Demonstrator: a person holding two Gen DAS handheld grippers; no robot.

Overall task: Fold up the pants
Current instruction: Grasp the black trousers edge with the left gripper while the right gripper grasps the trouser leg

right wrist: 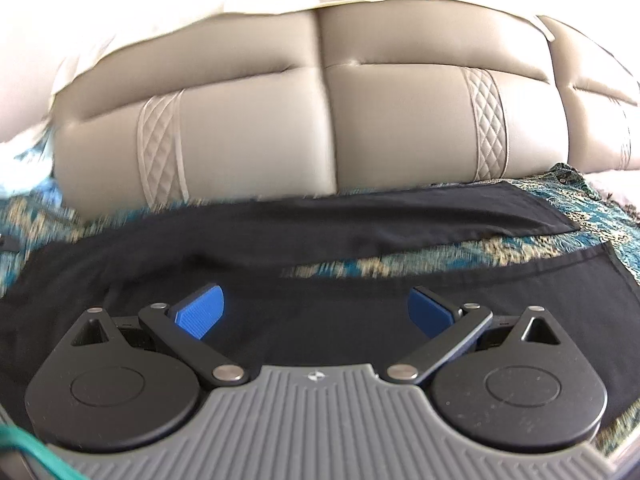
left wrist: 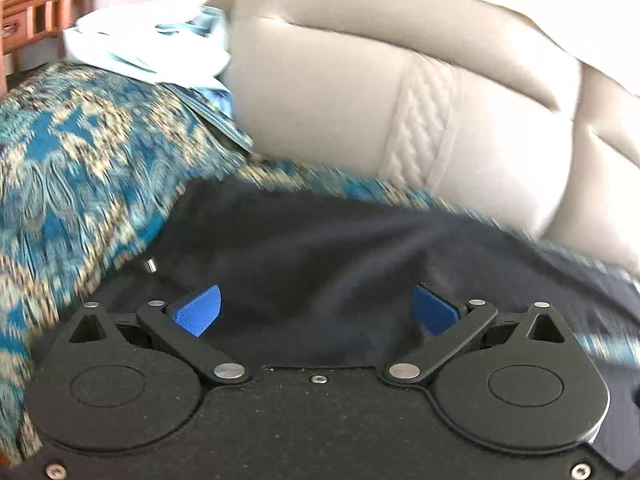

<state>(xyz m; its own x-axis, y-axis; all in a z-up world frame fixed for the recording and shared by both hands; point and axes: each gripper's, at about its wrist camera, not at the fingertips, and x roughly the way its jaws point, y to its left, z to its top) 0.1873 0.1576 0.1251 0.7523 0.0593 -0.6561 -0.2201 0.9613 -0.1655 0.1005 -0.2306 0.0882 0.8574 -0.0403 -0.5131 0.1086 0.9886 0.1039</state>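
Note:
Dark navy pants (left wrist: 320, 248) lie spread on a teal and beige patterned cover (left wrist: 80, 168). In the right wrist view the two pant legs (right wrist: 400, 216) run to the right with a strip of cover between them. My left gripper (left wrist: 316, 312) is open and empty, its blue pads (left wrist: 200, 312) low over the waist end of the pants. My right gripper (right wrist: 316, 312) is open and empty, its blue pads (right wrist: 200, 312) just over the nearer leg.
A beige padded sofa back (right wrist: 320, 120) with quilted bands rises behind the pants. A pile of white and light blue cloth (left wrist: 152, 44) lies at the far left on the cover. Wooden furniture (left wrist: 40, 12) stands beyond it.

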